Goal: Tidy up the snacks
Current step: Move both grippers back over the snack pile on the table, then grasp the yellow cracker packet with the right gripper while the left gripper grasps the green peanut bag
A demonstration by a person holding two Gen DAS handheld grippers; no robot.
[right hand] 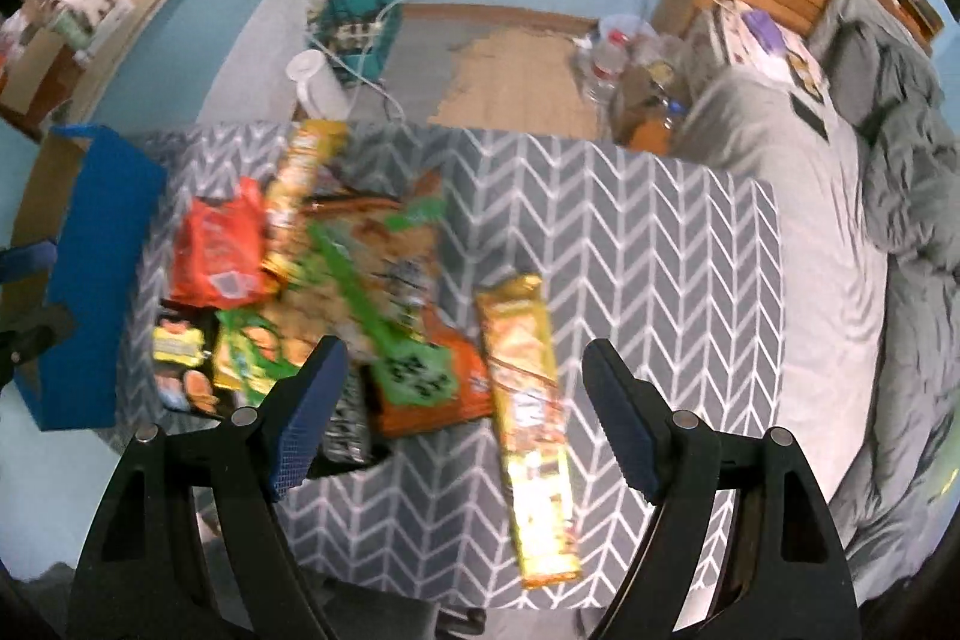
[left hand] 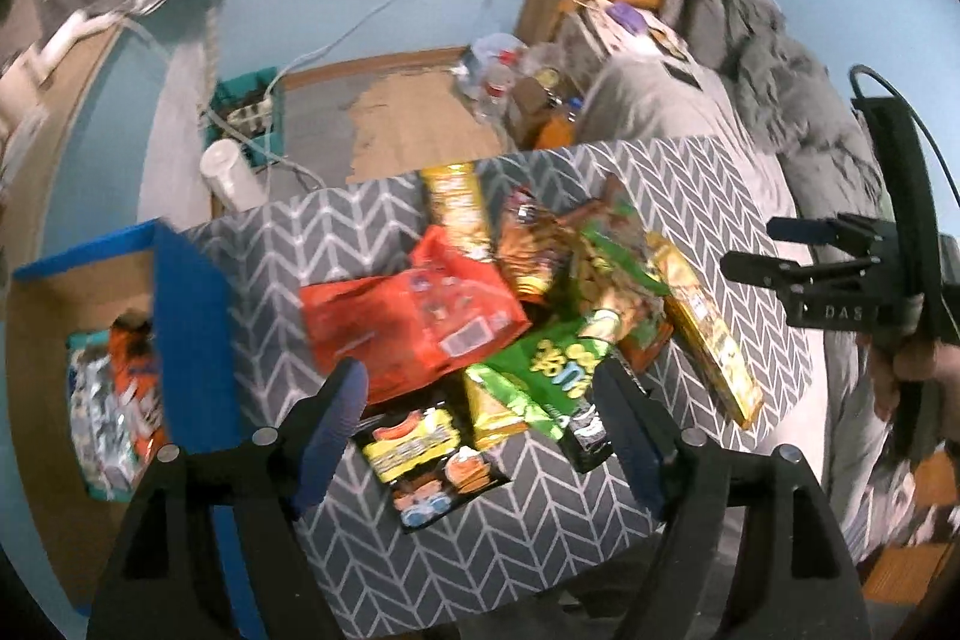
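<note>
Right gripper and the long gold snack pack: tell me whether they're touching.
Apart. The right wrist view shows the right gripper open above the patterned cloth, with the long gold snack pack lying between its fingers, clear of both pads.

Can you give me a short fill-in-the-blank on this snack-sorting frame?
1. The snack pile lies on a surface with a grey and white ____ pattern.
2. The box beside that surface has ____ outer walls.
3. Both the left tongs and the right tongs stand ____, holding nothing.
4. The big bag in the pile is ____.

Missing words: chevron; blue; open; red
</note>
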